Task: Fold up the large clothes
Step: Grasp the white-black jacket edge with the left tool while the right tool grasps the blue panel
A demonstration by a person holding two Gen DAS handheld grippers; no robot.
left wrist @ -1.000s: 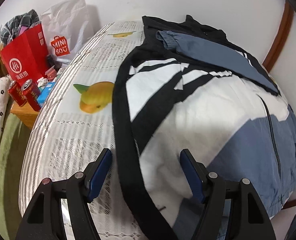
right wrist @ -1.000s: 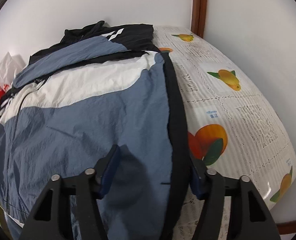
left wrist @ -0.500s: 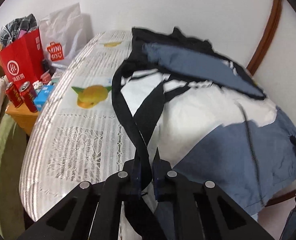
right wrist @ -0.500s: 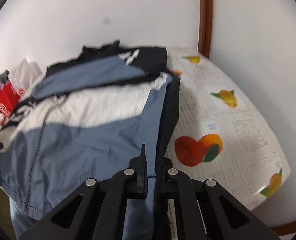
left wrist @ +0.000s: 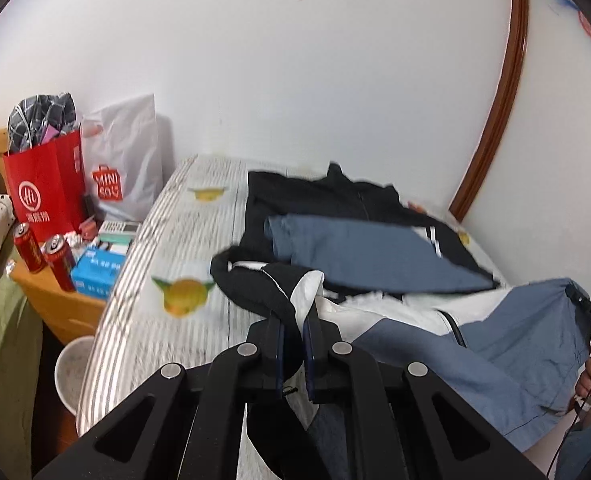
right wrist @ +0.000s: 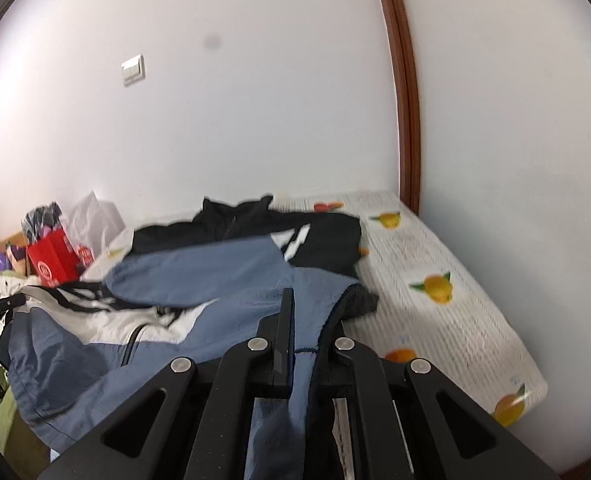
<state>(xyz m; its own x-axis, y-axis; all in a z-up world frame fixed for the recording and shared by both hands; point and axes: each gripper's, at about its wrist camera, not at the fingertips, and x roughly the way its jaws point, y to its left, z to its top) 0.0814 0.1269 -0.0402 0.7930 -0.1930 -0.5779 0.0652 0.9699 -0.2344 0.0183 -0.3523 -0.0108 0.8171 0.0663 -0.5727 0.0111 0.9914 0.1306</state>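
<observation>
While lifting hem of jacket (left wrist: 507, 344) off bed (left wrist: 167, 332) | left gripper (left wrist: 293, 324) fingers clamped on black hem band; right gripper (right wrist: 307, 320) fingers pinched on blue hem corner | step: bottom-to-collar fold | next: carry both corners level toward collar, lay flat.

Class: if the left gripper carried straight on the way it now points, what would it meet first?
Probably the jacket itself: the left gripper, shut on its black hem, aims at the folded blue sleeve on the bed, though depth is unclear.
</observation>
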